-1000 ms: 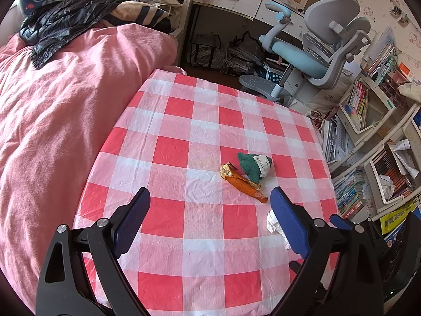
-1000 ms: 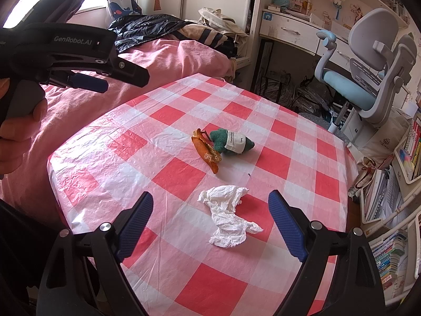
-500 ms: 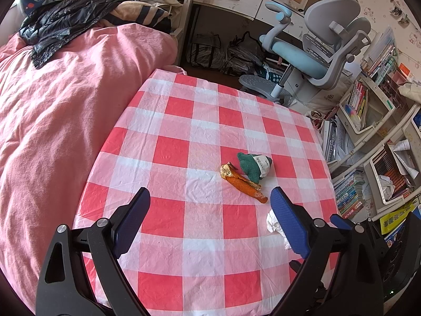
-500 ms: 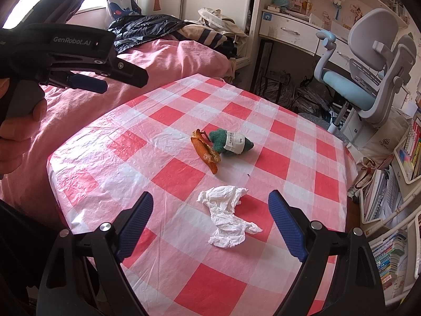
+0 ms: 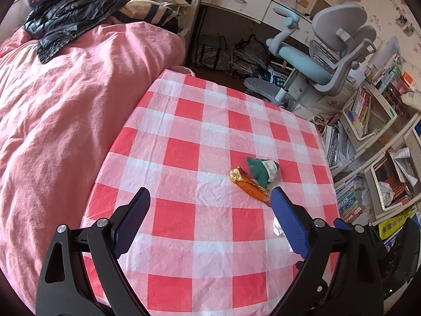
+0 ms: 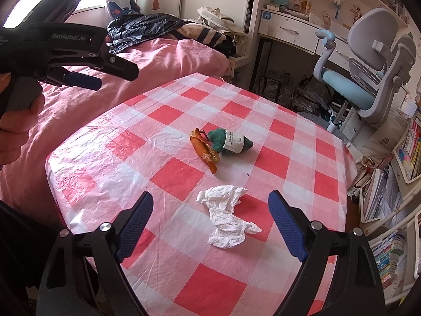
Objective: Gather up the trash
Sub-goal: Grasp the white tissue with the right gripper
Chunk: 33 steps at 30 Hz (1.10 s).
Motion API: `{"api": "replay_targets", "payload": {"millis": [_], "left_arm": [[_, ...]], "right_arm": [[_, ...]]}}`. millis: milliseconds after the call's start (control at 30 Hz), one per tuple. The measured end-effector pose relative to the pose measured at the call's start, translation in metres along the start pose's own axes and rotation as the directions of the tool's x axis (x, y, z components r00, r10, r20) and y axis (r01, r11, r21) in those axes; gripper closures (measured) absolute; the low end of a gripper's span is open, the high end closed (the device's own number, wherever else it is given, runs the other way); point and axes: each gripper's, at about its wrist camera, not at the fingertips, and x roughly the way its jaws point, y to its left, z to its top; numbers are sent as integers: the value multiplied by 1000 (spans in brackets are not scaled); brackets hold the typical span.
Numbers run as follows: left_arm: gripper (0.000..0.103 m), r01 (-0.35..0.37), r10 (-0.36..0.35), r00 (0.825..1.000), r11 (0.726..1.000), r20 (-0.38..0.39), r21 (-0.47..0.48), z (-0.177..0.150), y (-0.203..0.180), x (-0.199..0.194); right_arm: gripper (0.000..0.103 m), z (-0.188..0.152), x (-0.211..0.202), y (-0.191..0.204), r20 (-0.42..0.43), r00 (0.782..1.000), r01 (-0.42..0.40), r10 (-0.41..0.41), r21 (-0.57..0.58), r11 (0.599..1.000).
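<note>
Both of my hand-held grippers hang above the round surface (image 6: 265, 121) draped in a red, pink and white checked plastic cloth, and neither one holds anything. On the right hand-held gripper (image 6: 210, 209) the blue-padded jaws stand wide apart, tilted down toward the cloth, and the crumpled white paper tissue (image 6: 227, 220) lies on the cloth in the gap between them, touched by neither pad. Farther out, near the middle of the surface, an orange and gold foil snack wrapper (image 6: 205, 151) lies lengthwise, and a dark green fuzzy bundle with a white paper label band (image 6: 231, 143) rests just beside it, touching it on the right.

On the left hand-held gripper (image 5: 210, 213) the jaws are spread just as wide, with only bare checked cloth between the pads. From that camera the foil wrapper (image 5: 250, 185) and the green bundle (image 5: 263, 169) sit just past the right pad, and the white tissue (image 5: 277, 227) peeks out from behind that same pad. In the right camera's view my left hand (image 6: 18, 129) wraps the grey handle at the left edge, over the bed with its pink duvet (image 5: 65, 110). A grey and light blue desk chair (image 6: 368, 79) stands beyond the far rim of the surface.
</note>
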Motion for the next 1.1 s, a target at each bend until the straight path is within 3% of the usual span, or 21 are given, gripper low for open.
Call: {"api": "replay_targets", "payload": {"millis": [267,433,600,967,1033,1100], "left_arm": [[14,11,-14,1000,988,-21,-157,1,36,6],[14,22,-25,997,999,-78,-46,-5,-11,29],[14,-2,13,988,998,-152,70,-14,-70,71],[17,-118,139,967,987,-212,108,-5,-92,136],[21,-123,153,960,983,-235,136,-6,-90,146],[28,-92,126,963,985,-239,147,-7,-91,147]], "right_arm": [[17,0,3,-2,-8,1000,0,0,-8,1000],[17,-4,18,-11,-54,999,2,-2,-5,1000],[17,-14,38,-25,-113,993,-27,28,7,1000],[23,-16,60,-43,-138,986,-93,91,-9,996],[27,-15,65,-43,-154,982,-108,105,-7,994],[33,-17,70,-42,-175,978,-120,116,-8,993]]}}
